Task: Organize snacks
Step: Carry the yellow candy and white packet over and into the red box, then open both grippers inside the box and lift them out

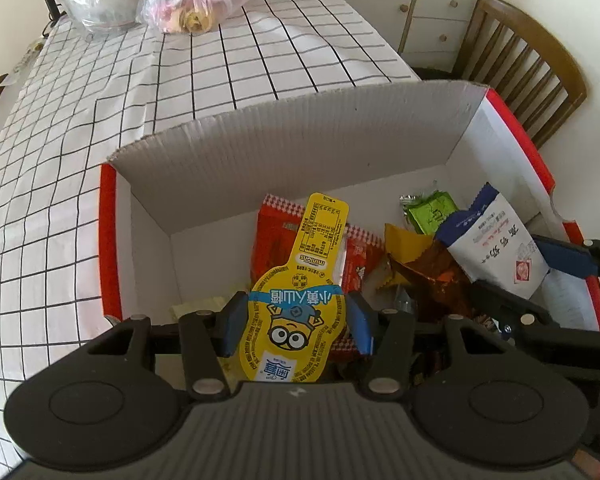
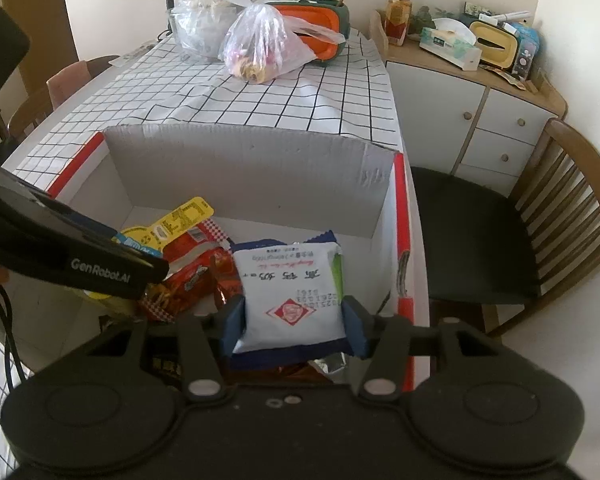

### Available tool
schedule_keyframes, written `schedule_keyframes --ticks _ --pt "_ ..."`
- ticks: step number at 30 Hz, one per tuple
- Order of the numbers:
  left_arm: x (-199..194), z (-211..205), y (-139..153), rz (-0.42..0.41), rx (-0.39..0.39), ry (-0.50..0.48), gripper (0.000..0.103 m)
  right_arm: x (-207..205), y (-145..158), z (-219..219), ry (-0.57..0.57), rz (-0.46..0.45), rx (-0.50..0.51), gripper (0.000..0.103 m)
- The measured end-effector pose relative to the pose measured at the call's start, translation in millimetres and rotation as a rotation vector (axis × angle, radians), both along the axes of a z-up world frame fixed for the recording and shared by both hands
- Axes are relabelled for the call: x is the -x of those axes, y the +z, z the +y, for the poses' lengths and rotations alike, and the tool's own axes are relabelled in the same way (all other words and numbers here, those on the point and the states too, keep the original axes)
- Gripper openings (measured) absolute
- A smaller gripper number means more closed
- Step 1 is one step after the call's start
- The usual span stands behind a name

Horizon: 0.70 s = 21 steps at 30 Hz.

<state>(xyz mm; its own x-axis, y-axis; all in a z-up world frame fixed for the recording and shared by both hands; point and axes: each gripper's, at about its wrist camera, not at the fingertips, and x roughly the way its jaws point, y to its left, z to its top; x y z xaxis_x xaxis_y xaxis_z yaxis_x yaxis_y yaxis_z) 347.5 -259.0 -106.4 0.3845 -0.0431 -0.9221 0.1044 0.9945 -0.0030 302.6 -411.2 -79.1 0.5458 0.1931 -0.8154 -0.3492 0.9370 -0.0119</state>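
Note:
An open cardboard box [image 1: 300, 152], white inside and red outside, sits on the checked tablecloth. My left gripper [image 1: 296, 304] is shut on a yellow minion snack packet [image 1: 320, 236], holding it over the box's left half. My right gripper [image 2: 294, 308] is shut on a white and blue milk-candy packet [image 2: 288, 280], its pads against both sides, over the right half of the box [image 2: 240, 168]. In the box lie a red packet [image 1: 276, 236], a green packet [image 1: 432, 212] and gold wrappers [image 1: 416, 256]. The right gripper [image 1: 532, 276] also shows at the edge of the left wrist view.
Two knotted plastic bags [image 2: 260, 44] and an orange and green case [image 2: 320, 28] stand at the table's far end. A wooden chair [image 2: 480, 236] with a black seat is right of the box. A white cabinet [image 2: 480, 120] with clutter on top stands behind it.

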Motion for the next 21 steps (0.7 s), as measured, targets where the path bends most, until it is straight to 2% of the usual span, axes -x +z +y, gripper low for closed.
schedule_keyframes --ticks 3,8,15,21 --pt "0 -1 -1 0.005 0.000 -0.004 0.052 0 -1 -1 0.001 0.002 -0.003 0.054" --pt "4 0 0 -0.007 -0.003 -0.003 0.053 2 -1 0 0.001 -0.005 -0.011 0.064" --pt "15 4 7 -0.042 0.015 -0.001 0.064 10 5 -4 -0.010 -0.026 -0.035 0.070" --pt "27 6 20 -0.093 0.039 -0.012 0.068 20 14 -10 -0.018 -0.042 -0.083 0.081"
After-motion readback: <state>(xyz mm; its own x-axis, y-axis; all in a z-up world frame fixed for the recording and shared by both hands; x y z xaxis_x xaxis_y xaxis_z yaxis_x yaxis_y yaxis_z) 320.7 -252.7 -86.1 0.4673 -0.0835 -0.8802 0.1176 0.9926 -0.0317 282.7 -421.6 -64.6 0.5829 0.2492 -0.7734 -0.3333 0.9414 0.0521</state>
